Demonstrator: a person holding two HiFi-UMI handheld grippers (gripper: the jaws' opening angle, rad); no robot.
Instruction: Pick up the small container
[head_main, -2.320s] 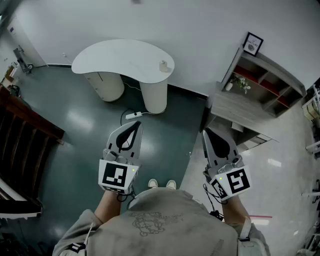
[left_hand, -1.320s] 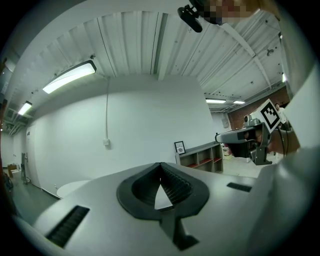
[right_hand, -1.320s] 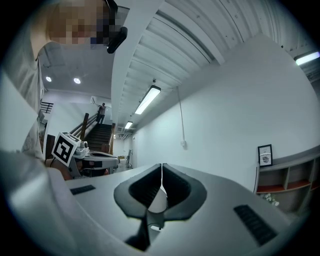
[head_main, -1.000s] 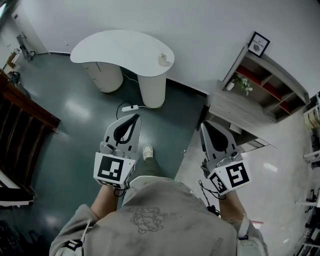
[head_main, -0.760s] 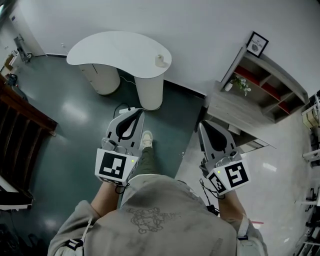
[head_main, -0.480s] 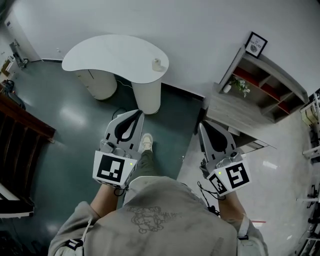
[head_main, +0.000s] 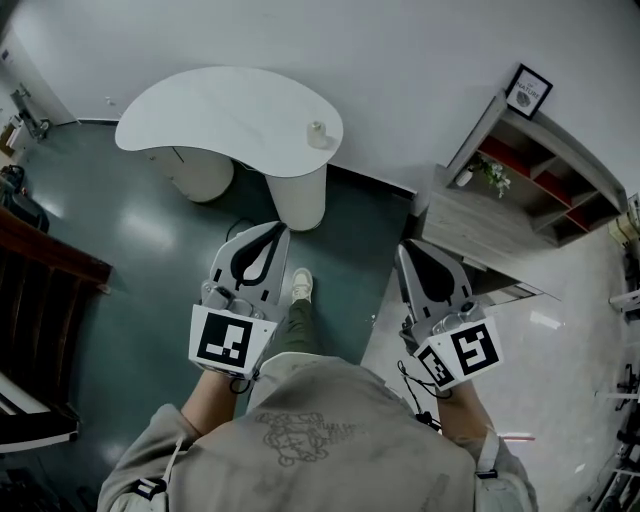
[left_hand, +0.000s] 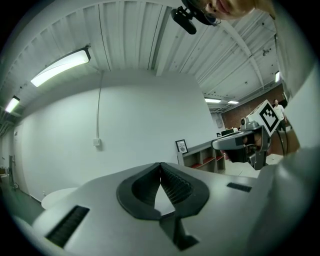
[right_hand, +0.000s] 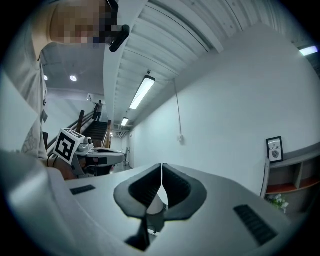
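The container (head_main: 317, 133), judged light and rigid, is best gripped round its sides; left tongs (left_hand: 160, 167) and right tongs (right_hand: 162, 167) are clenched empty

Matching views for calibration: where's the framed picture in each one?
Head view: framed picture at upper right, on top of the shelf, against the white wall.
Left gripper view: framed picture just right of centre, at the near end of the shelf.
Right gripper view: framed picture near the right edge, above the shelf.
Shared landmark: the shelf under it, in all three.
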